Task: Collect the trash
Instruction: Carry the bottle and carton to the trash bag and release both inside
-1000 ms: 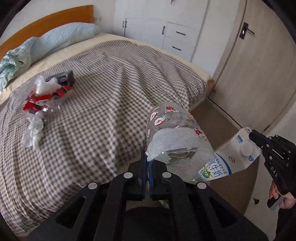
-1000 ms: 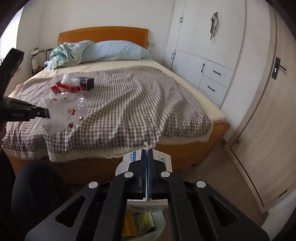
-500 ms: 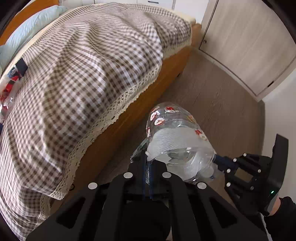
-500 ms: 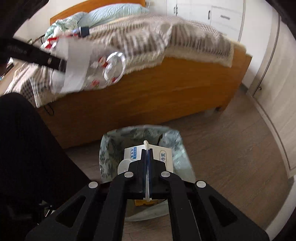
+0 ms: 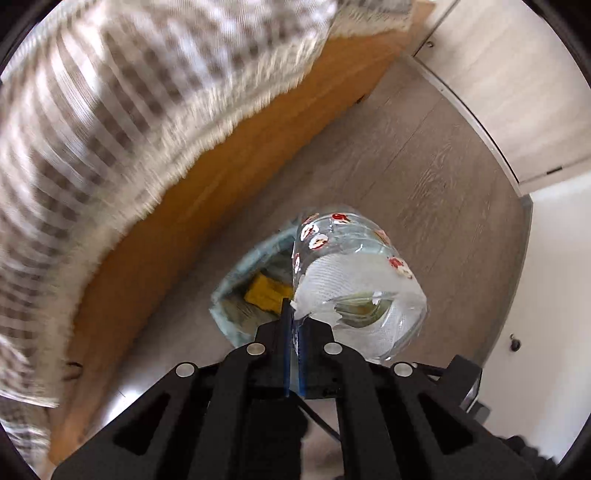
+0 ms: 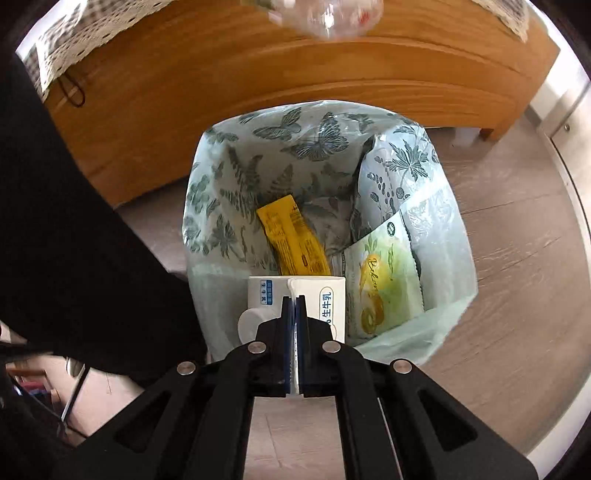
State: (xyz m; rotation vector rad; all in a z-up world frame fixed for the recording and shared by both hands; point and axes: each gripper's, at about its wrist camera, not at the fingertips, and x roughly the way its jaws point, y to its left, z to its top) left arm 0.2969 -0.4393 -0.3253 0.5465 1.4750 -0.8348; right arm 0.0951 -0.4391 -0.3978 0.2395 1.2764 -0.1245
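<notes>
— Cardboard milk carton hangs straight below the right gripper, pinched by its top seam, jaws just easing apart, over the lined bin.
— And the plastic bottle?
— Clamped in the left gripper (jaws together), nearer the bin's far rim.

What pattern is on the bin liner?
Green butterflies and leaves on pale mint bin liner; clearest in right wrist view.

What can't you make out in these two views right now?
- Left wrist view: checked bedspread is motion-blurred; the clear plastic bottle hides much of the bin bag.
- Right wrist view: the bottle is cut off by the top edge; the milk carton hides the bag's near floor.
</notes>
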